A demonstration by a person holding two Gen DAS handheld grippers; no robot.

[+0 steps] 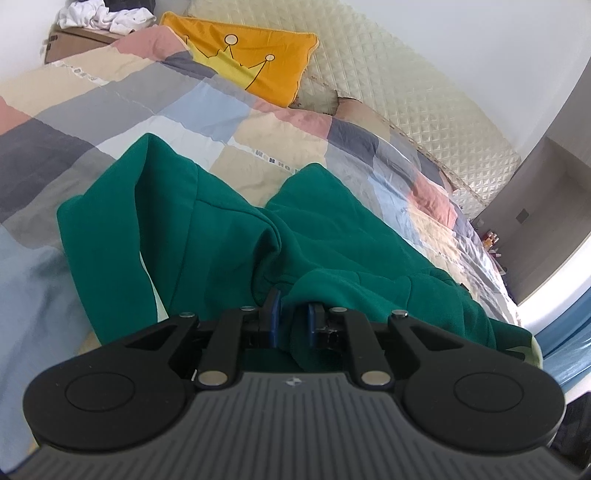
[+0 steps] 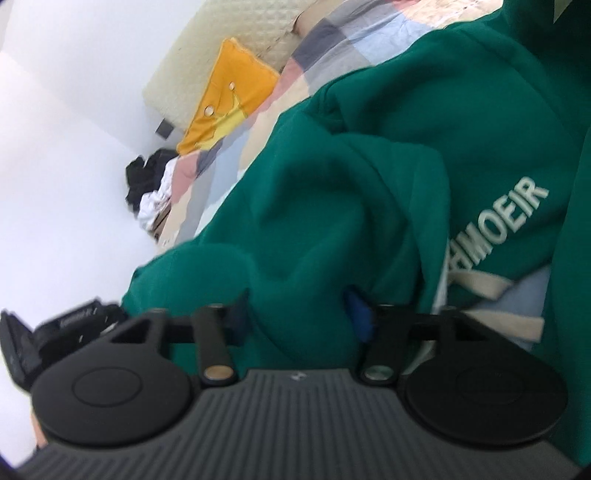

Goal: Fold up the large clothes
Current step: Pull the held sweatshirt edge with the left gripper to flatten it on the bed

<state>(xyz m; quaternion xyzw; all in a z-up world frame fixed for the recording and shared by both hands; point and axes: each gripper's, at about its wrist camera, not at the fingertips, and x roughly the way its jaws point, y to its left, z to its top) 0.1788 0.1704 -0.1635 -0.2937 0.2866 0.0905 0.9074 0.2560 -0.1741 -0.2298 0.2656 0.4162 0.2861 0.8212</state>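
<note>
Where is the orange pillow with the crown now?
In the left wrist view, the orange pillow lies at the top centre, on the patchwork quilt, against the cream headboard.

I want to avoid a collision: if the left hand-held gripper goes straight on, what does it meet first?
Probably only more of the green sweatshirt, already pinched in the left hand-held gripper; beyond lies the patchwork quilt.

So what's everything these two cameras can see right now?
green hoodie: one, dark green with pale lettering, rumpled on the bed
patchwork quilt: one, pastel and grey squares, covering the bed
cushion: one, orange with a yellow crown, by the headboard
headboard: one, cream, quilted, against the wall
clothes pile: one, white and black, beyond the bed's far corner
left gripper: one, black with blue pads, shut on hoodie fabric
right gripper: one, black, blurred, hoodie fabric between its fingers
</note>
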